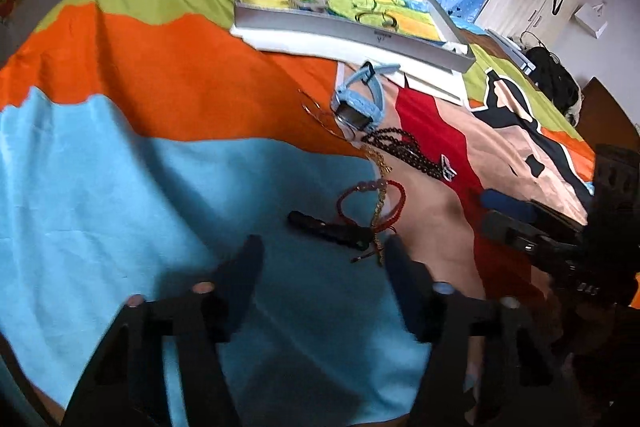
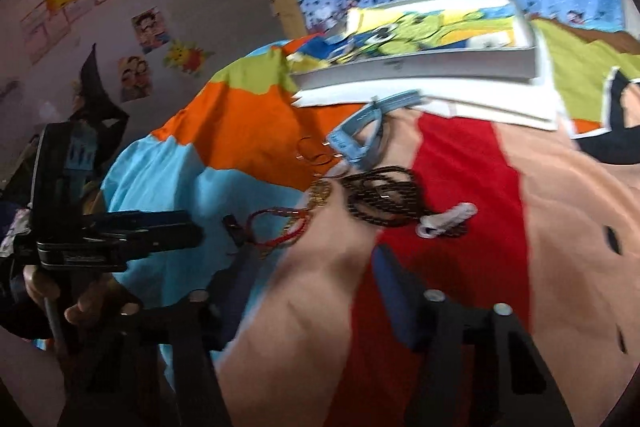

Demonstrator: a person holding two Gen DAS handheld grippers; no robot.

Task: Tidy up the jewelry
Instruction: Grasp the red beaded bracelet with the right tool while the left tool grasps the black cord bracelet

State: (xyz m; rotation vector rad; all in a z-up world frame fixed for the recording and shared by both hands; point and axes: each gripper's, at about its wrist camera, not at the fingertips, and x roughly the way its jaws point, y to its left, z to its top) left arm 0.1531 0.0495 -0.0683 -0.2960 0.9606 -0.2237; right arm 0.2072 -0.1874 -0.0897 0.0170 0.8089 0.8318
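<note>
Black fingers of my left gripper (image 1: 324, 259) are hanging nearest, spread partway apart with nothing between them, over the pale blue patch of the bedspread (image 1: 120, 187). Just beyond their tips a small black clip-like piece (image 1: 326, 229) is lying, touching a red cord bracelet (image 1: 372, 203) that a thin gold chain (image 1: 380, 187) is crossing. Farther on, dark bead strands (image 1: 404, 151) are sitting bunched beside a light blue watch (image 1: 360, 99), and behind those a white shallow box (image 1: 352, 35) is resting on the bed with several pieces already in it. To the left of this cluster the orange and blue cloth is lying bare and wide, giving me open room; toward the box the gaps are tightening. My right gripper (image 2: 316, 267) is hovering over the tan and red patches, its fingers likewise partly apart and empty, short of the beads (image 2: 380, 195) and a small white fastening (image 2: 448, 219) at their end. Both views are blurring with motion.
</note>
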